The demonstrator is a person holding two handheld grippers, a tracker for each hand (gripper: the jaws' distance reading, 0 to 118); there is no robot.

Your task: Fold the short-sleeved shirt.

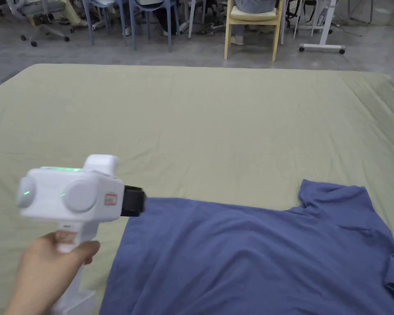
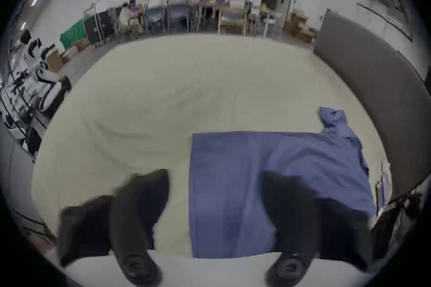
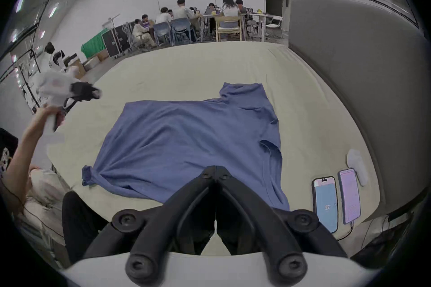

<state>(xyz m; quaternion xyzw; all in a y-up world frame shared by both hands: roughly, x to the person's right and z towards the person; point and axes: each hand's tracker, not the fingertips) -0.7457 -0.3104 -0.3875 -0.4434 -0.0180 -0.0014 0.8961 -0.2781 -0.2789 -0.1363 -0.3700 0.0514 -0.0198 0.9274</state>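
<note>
A blue shirt lies spread on a pale green bed. The left gripper hangs above the shirt's edge, jaws wide apart – empty. The right gripper (jaws pressed together, holding nothing) hovers over the shirt's near side.

In your head view the shirt runs off the bottom and right edges, so its near hem and one sleeve are cut off. Your left gripper is motion-blurred in its own view, and its right jaw hides part of the shirt. In the right gripper view, the right gripper covers the shirt's near edge. The phones' screens are too small to make out.
</note>
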